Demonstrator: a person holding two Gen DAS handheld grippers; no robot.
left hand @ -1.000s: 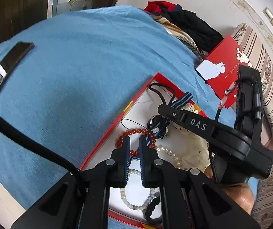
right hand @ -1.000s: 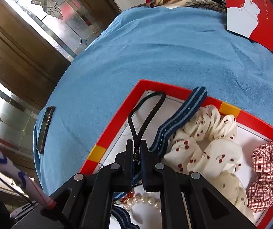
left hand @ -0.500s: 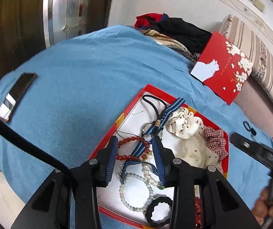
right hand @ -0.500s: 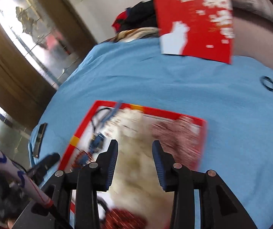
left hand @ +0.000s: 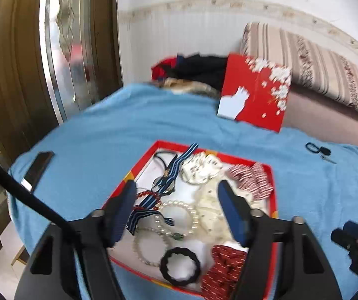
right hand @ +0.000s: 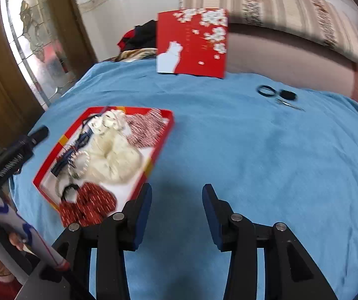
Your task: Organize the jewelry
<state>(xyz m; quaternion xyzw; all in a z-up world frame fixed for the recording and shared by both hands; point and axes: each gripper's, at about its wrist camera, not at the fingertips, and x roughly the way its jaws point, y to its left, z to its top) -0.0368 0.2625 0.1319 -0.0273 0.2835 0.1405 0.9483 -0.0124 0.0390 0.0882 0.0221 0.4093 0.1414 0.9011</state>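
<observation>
A red box (left hand: pixel 142 161) (right hand: pixel 165 135) lies on the blue cloth and holds bead bracelets, a pearl bracelet (left hand: pixel 179 216), a striped ribbon (left hand: pixel 171 168), a black ring (left hand: pixel 180 266) and cream and red scrunchies (right hand: pixel 115 156). My left gripper (left hand: pixel 176 210) is open and empty, raised above the box. My right gripper (right hand: pixel 176 206) is open and empty above bare cloth, to the right of the box. The left gripper's tip (right hand: pixel 37 135) shows at the left of the right wrist view.
A red lid with a white cat (left hand: pixel 254 100) (right hand: pixel 191 43) leans at the table's back. Black hair ties and a clip (right hand: pixel 277 95) lie at the right. A phone (left hand: pixel 37 170) lies at the left. Clothes (left hand: pixel 196 71) are piled behind. A striped cushion (left hand: pixel 311 62) lies beyond.
Both grippers let go, opened and pulled back and up from the box. The right one swung out to the right over bare cloth. The ribbon and black cord now lie in the box.
</observation>
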